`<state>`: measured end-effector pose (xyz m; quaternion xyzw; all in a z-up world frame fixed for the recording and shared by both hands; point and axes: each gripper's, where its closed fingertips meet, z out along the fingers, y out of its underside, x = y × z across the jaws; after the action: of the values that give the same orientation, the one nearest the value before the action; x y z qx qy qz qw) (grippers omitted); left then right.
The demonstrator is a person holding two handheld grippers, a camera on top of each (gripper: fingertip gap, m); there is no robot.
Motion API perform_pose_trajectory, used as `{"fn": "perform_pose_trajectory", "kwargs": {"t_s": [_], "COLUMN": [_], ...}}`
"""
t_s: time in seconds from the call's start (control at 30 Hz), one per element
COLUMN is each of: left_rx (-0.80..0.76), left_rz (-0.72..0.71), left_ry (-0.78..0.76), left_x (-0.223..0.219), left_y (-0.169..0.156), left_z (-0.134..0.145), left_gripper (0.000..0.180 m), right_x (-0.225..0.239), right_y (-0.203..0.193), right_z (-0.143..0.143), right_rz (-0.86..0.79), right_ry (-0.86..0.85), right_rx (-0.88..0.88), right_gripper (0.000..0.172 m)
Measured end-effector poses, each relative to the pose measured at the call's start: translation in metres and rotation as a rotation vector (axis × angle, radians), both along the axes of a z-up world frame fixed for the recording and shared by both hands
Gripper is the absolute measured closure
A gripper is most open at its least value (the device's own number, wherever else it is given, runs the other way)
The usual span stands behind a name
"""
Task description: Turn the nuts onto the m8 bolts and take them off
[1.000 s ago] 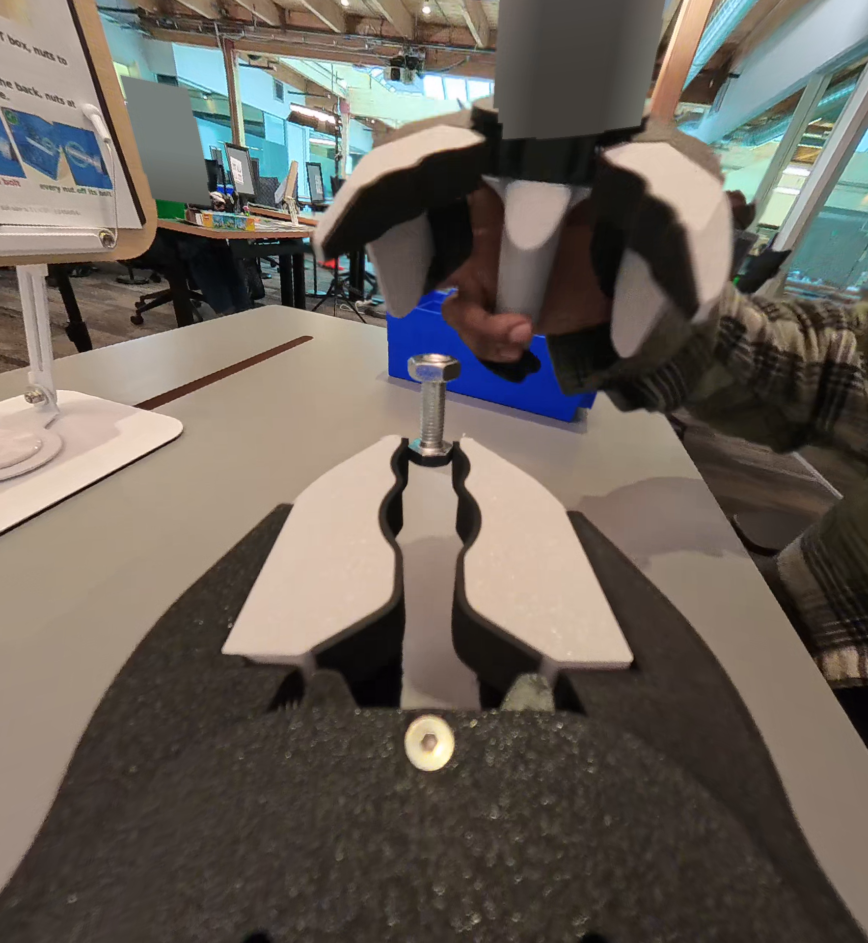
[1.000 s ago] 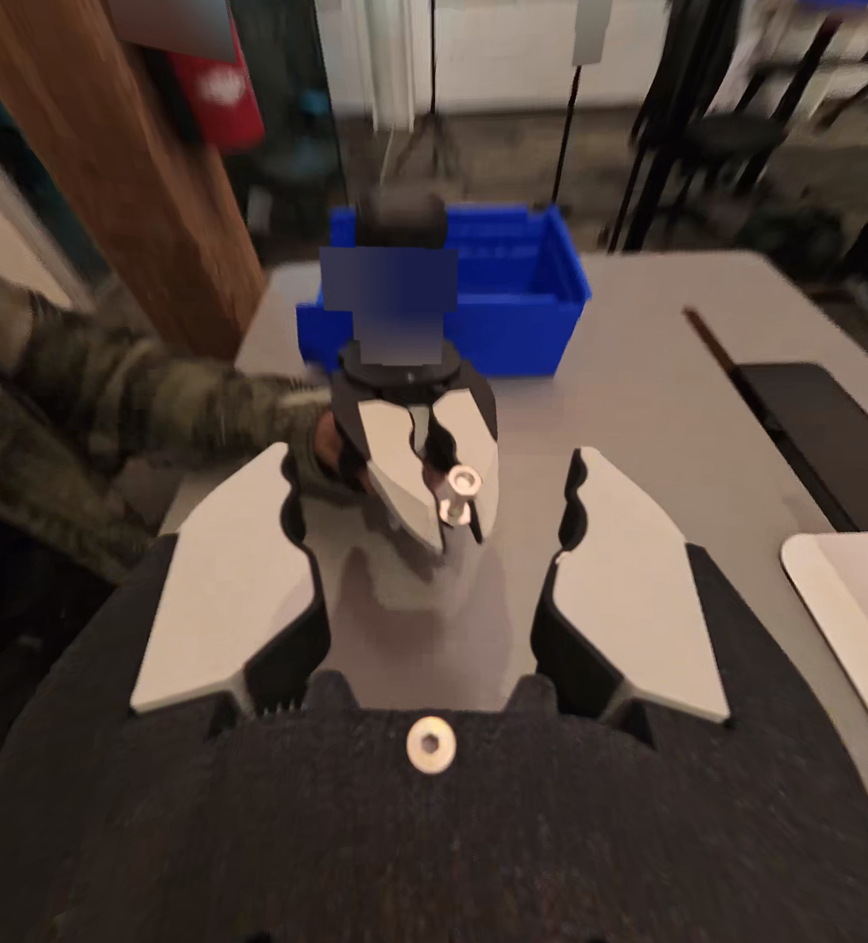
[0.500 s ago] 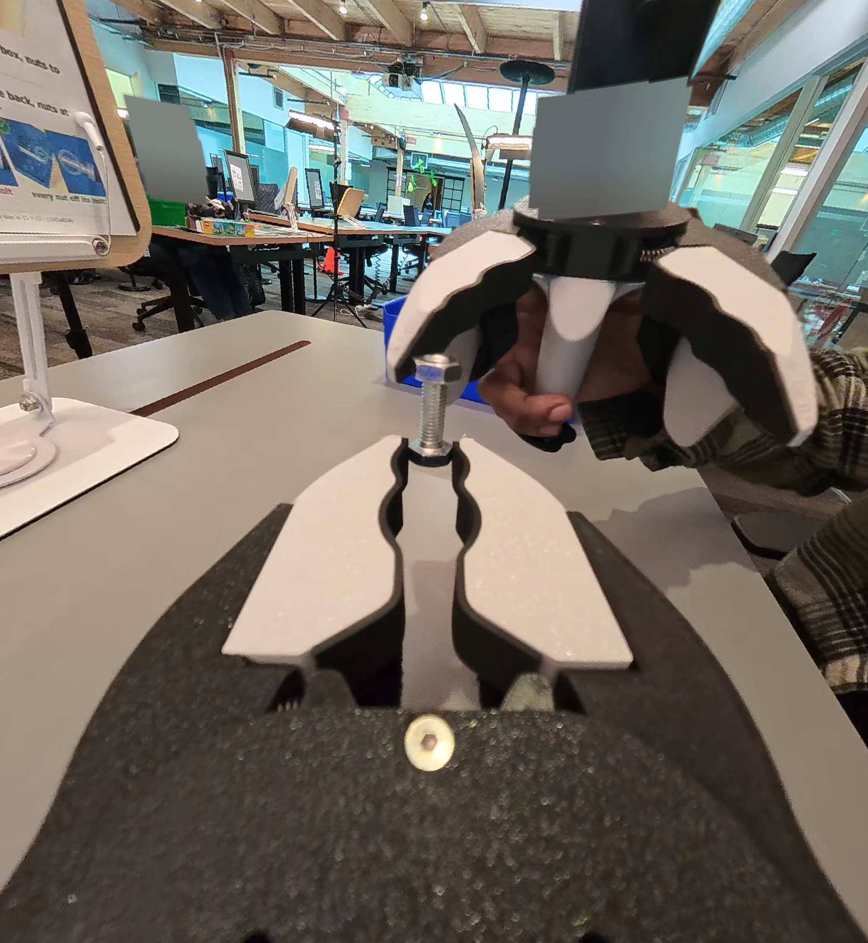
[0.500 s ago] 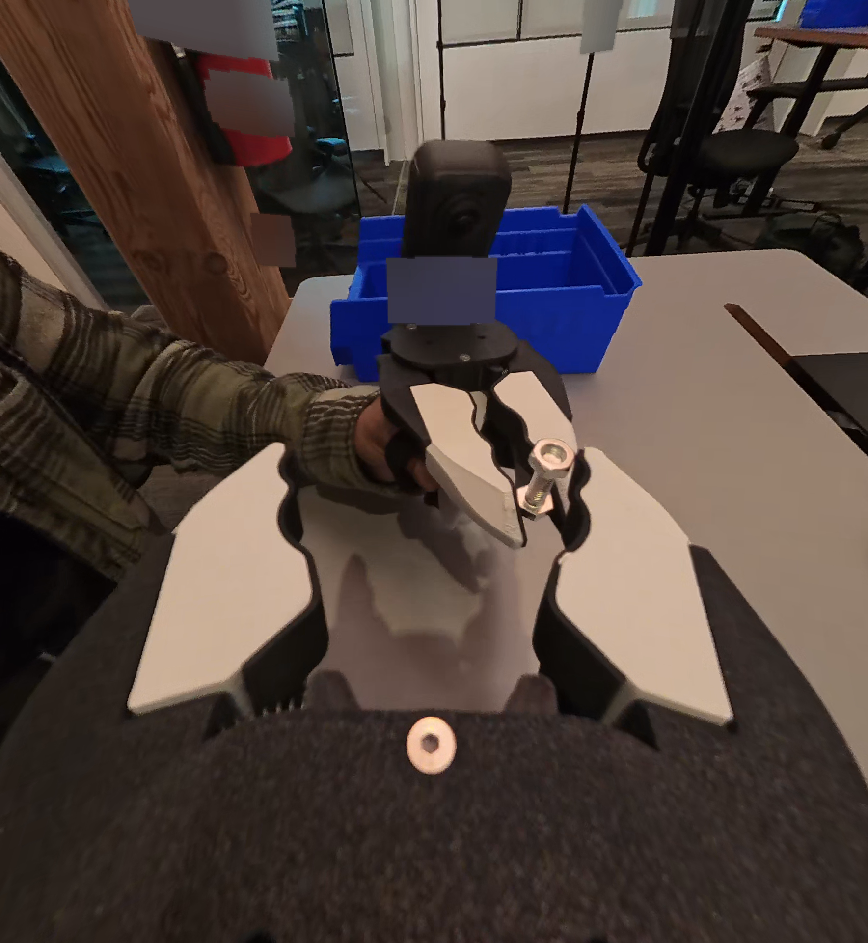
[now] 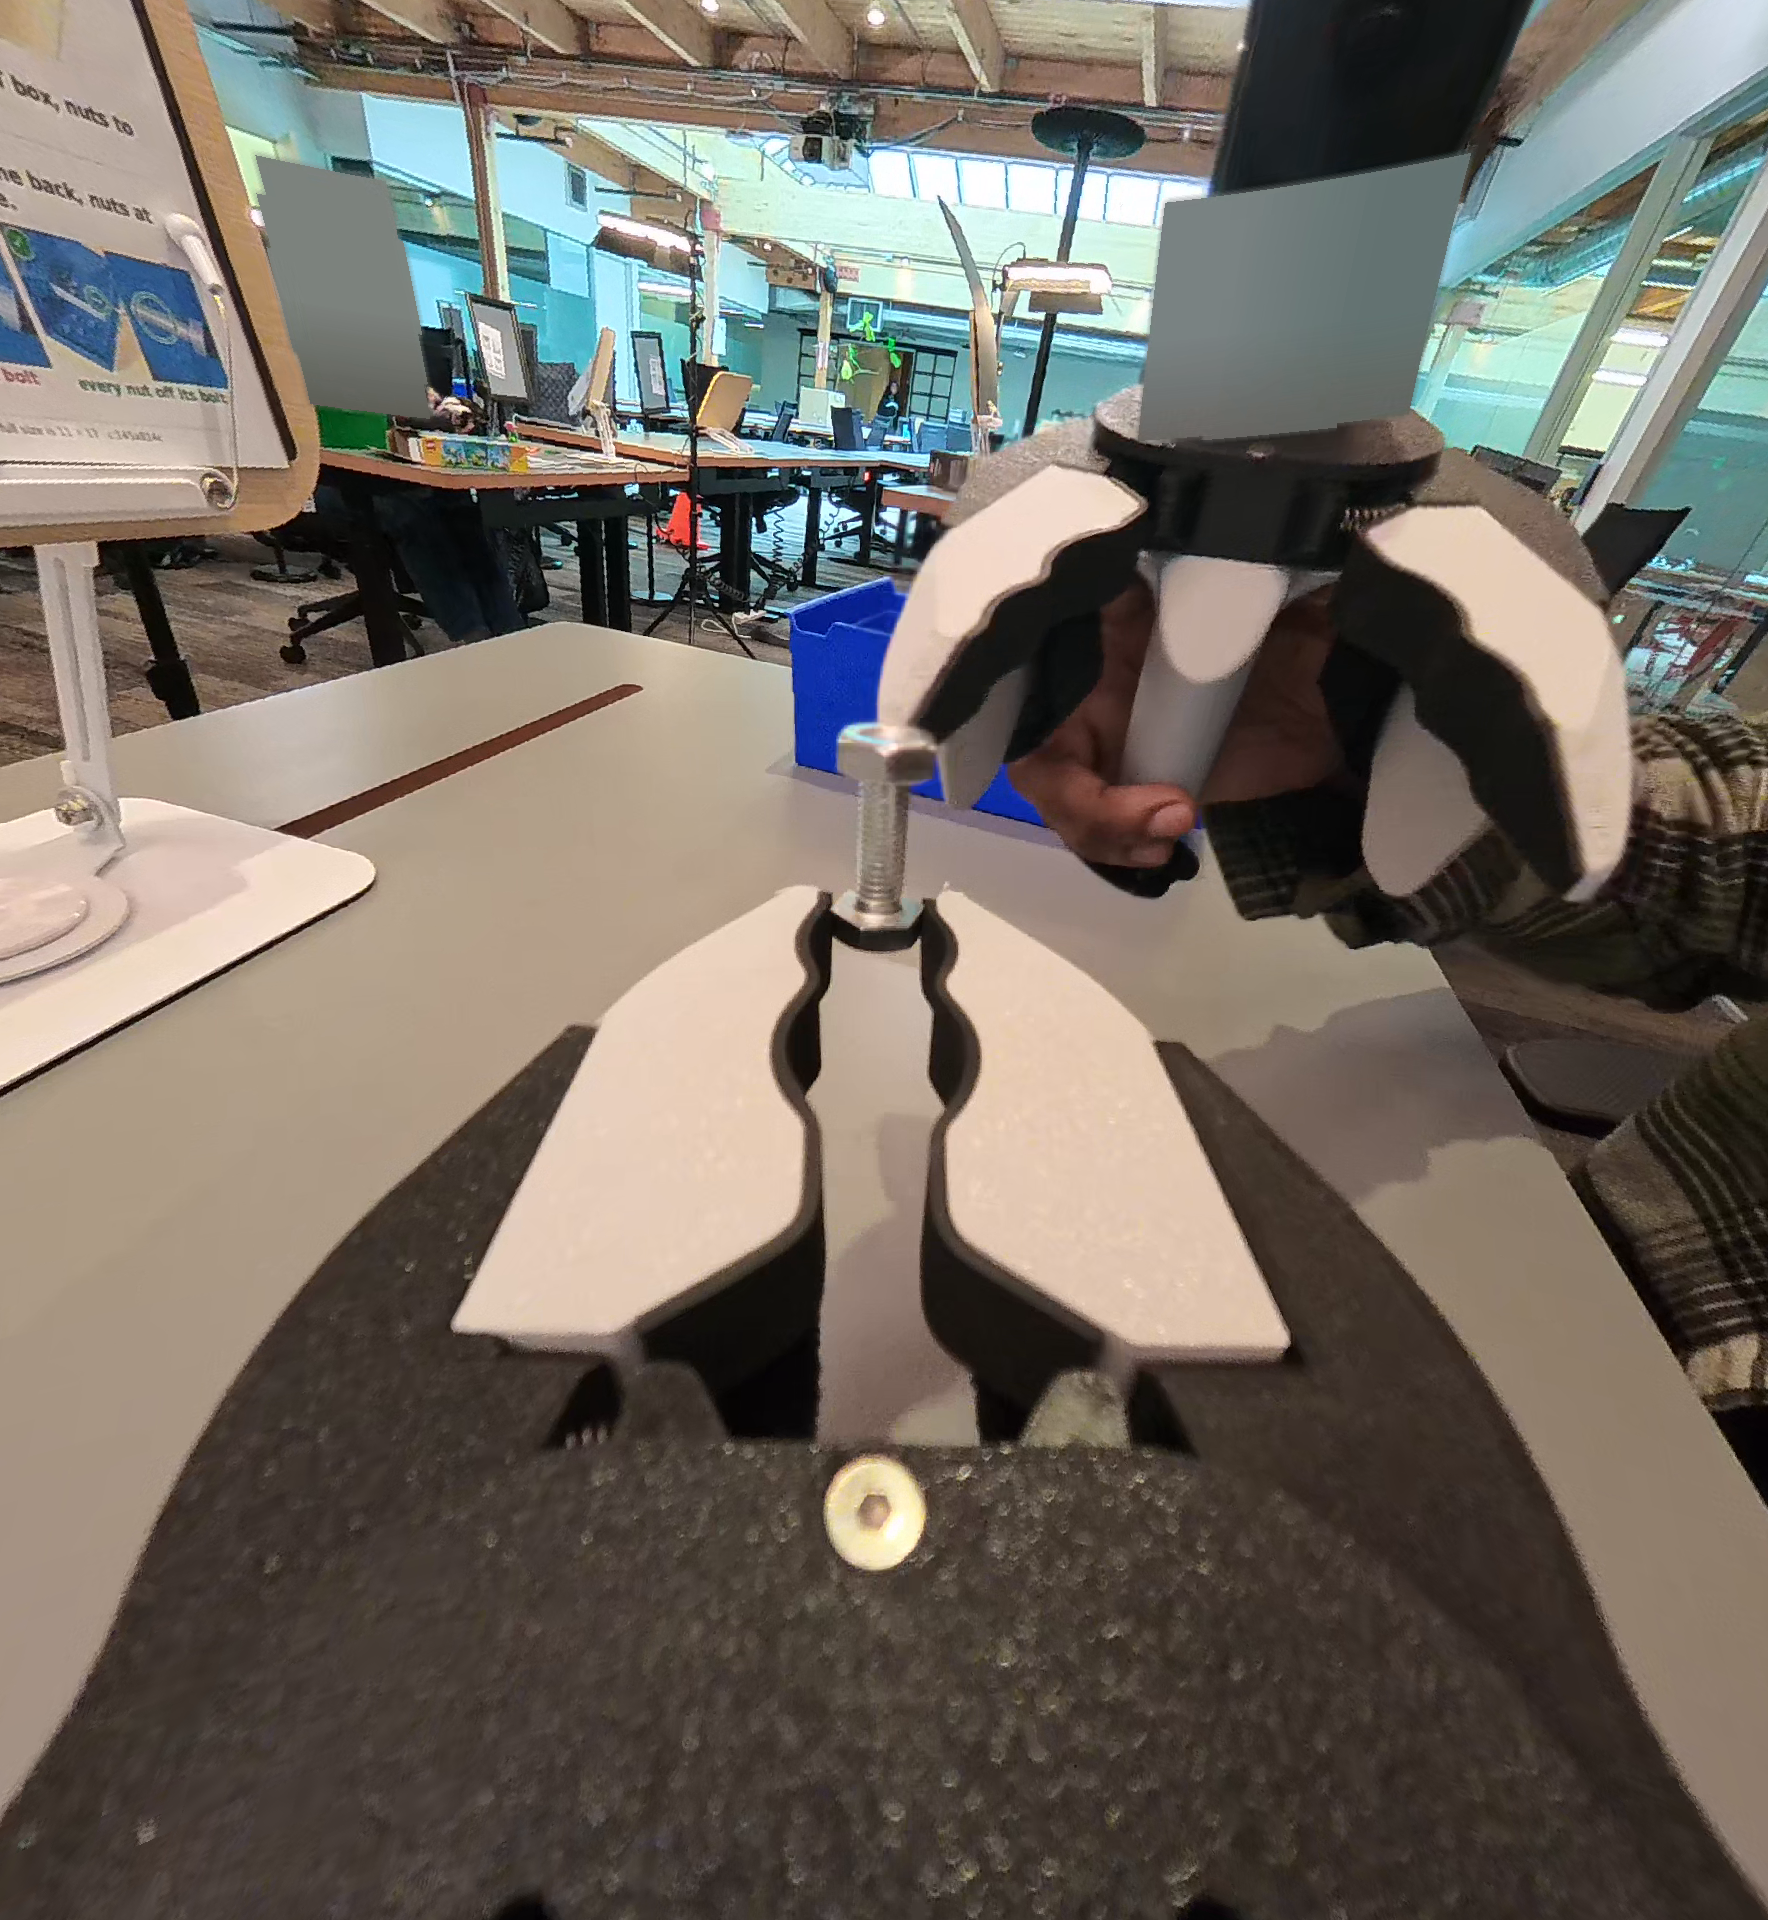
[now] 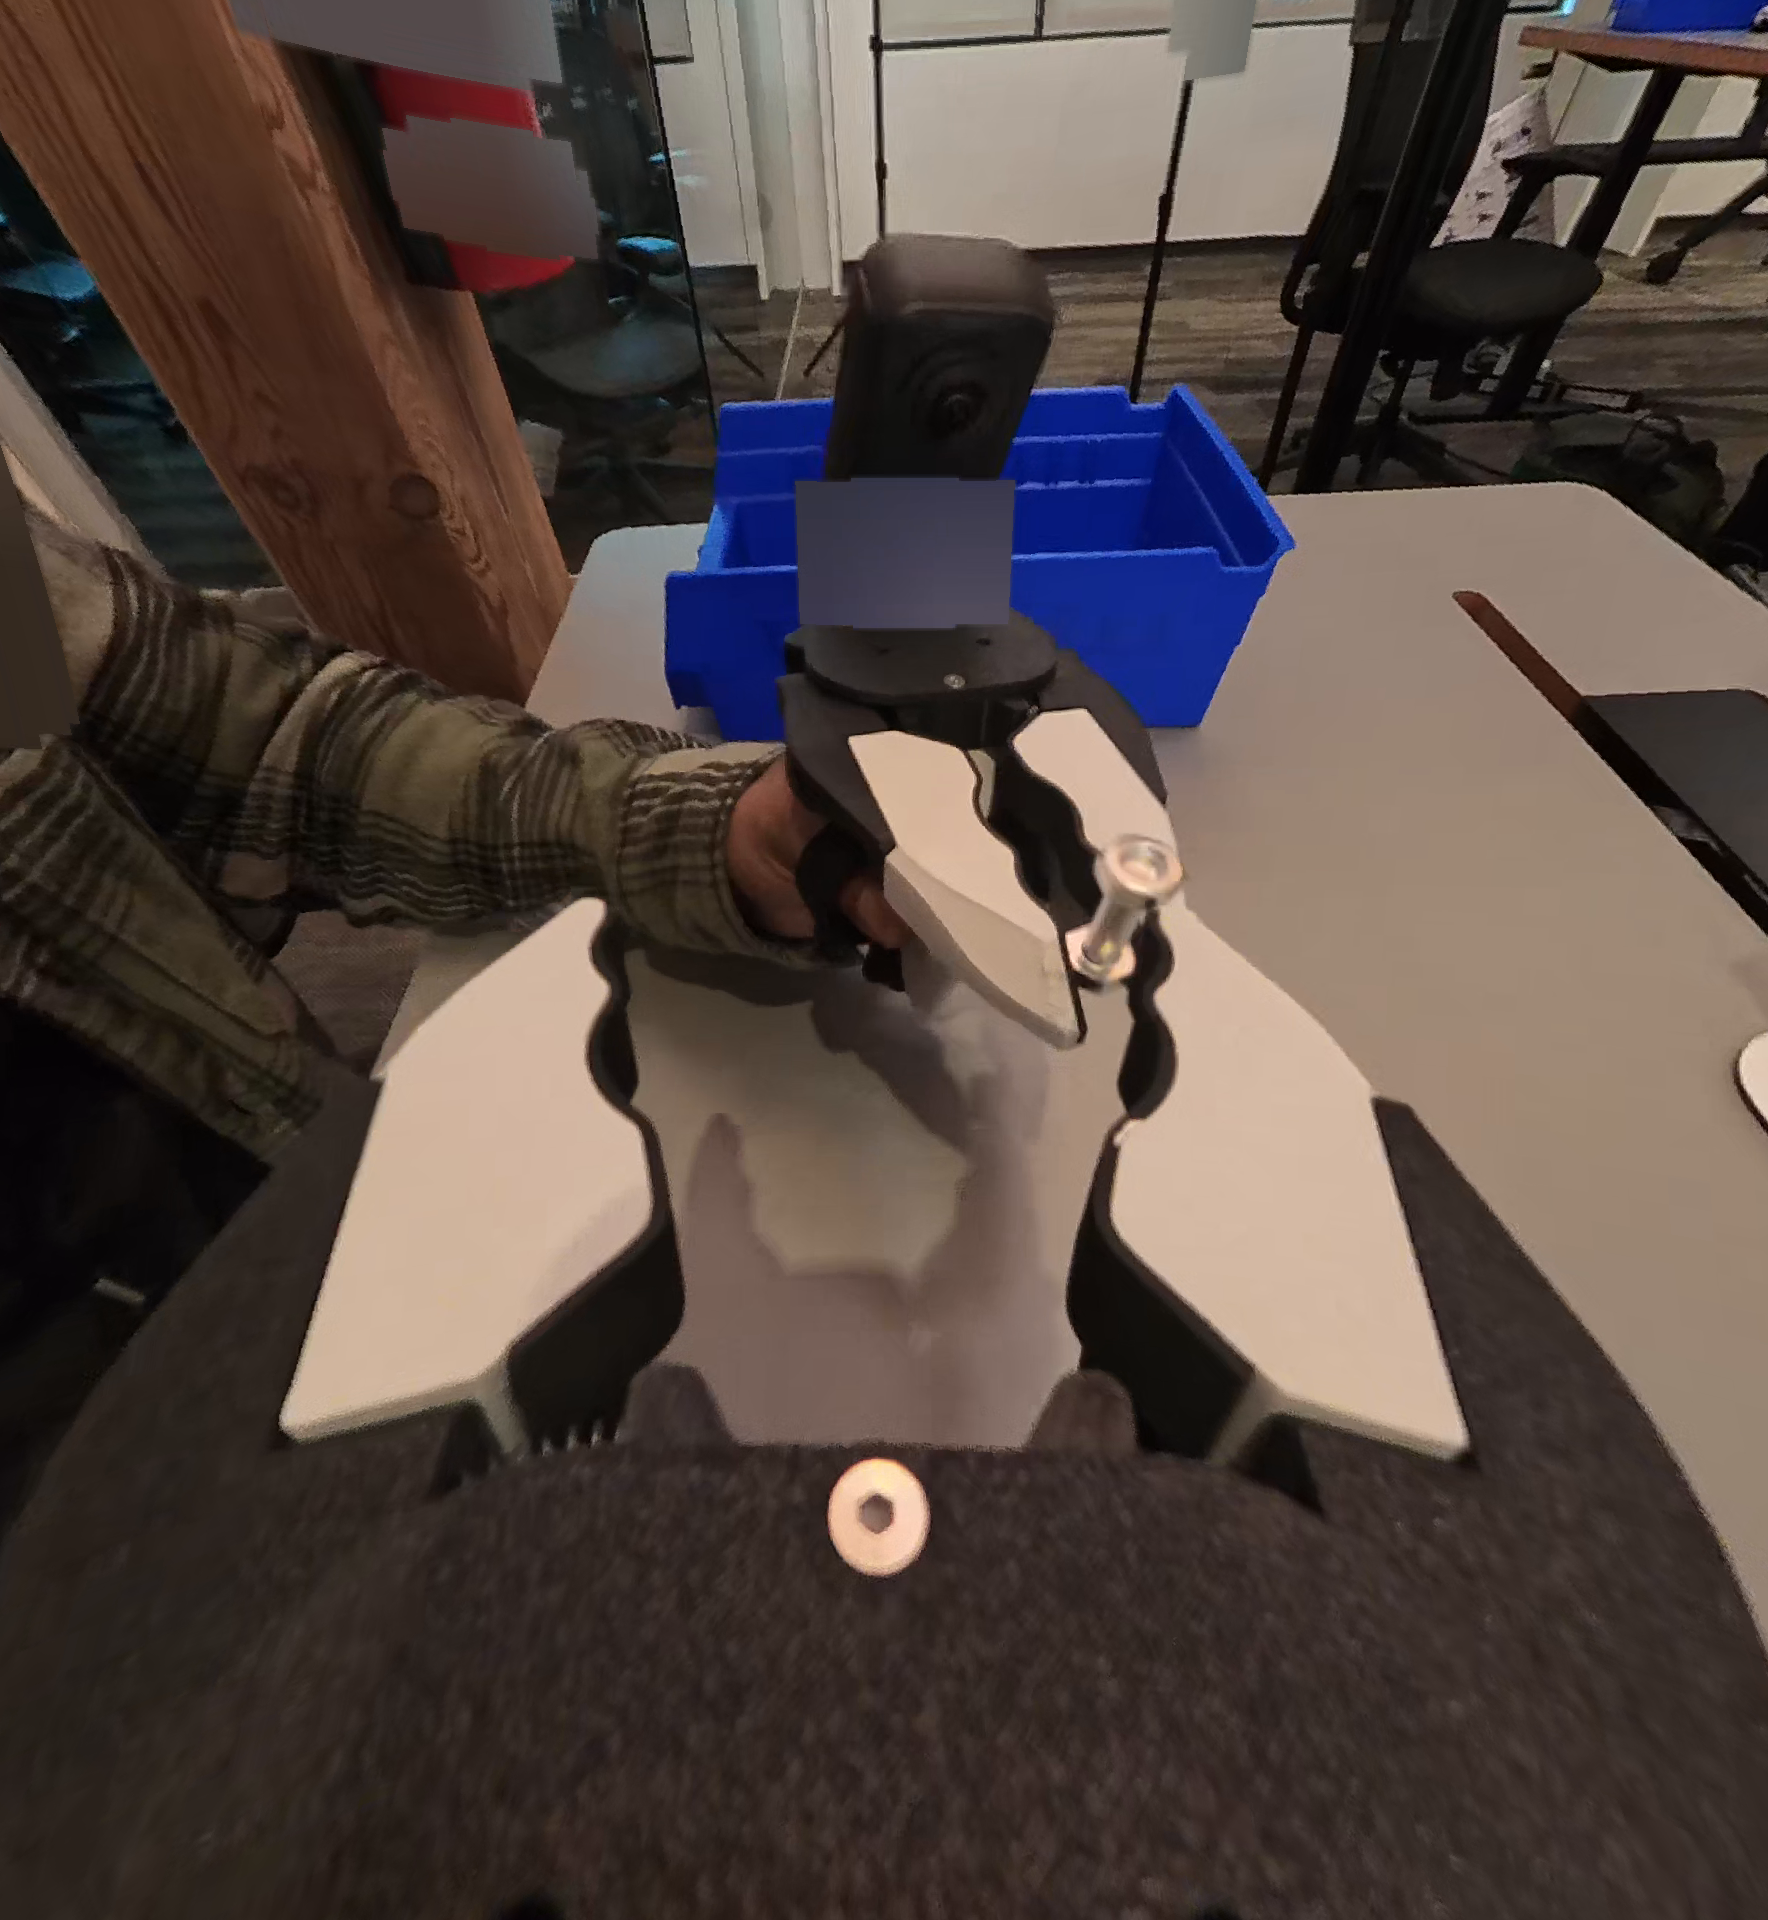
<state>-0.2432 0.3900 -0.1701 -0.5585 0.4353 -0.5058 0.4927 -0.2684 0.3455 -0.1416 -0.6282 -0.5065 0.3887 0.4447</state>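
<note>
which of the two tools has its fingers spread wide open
The right tool: its fingers stand wide apart around nothing, while the left tool is closed on the nut of the upright bolt.

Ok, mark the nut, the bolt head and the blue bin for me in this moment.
nut (image 5: 875, 918): left wrist view, on its top face, between the left gripper's fingertips.
bolt head (image 5: 885, 750): left wrist view, on the hex side facing the camera.
blue bin (image 6: 1150, 639): right wrist view, on its front wall.

The blue bin (image 5: 838, 675) is mostly hidden behind the right gripper (image 5: 1264, 821) — the sign (image 5: 80, 239) is cut off at the edge.
</note>
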Motion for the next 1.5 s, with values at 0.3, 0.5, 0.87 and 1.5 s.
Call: {"fn": "perform_pose_trajectory", "kwargs": {"t_s": [0.3, 0.5, 0.87, 1.5], "left_rx": [0.006, 0.0, 0.005, 0.014], "left_rz": [0.001, -0.008, -0.016, -0.03], "left_ry": [0.016, 0.011, 0.019, 0.032], "left_x": [0.003, 0.003, 0.006, 0.01], "left_y": [-0.002, -0.003, -0.006, -0.01], "left_z": [-0.003, -0.003, -0.003, -0.004], "left_gripper": [0.165, 0.165, 0.165, 0.165], "right_x": [-0.002, 0.004, 0.001, 0.007], "right_y": [0.001, 0.01, 0.009, 0.008], "right_z": [0.002, 0.007, 0.012, 0.007], "right_rz": [-0.017, -0.083, -0.11, -0.145], "right_ry": [0.039, 0.092, 0.162, 0.195], "right_rx": [0.0, 0.003, 0.001, -0.002], "right_gripper": [0.077, 0.075, 0.078, 0.08]}}
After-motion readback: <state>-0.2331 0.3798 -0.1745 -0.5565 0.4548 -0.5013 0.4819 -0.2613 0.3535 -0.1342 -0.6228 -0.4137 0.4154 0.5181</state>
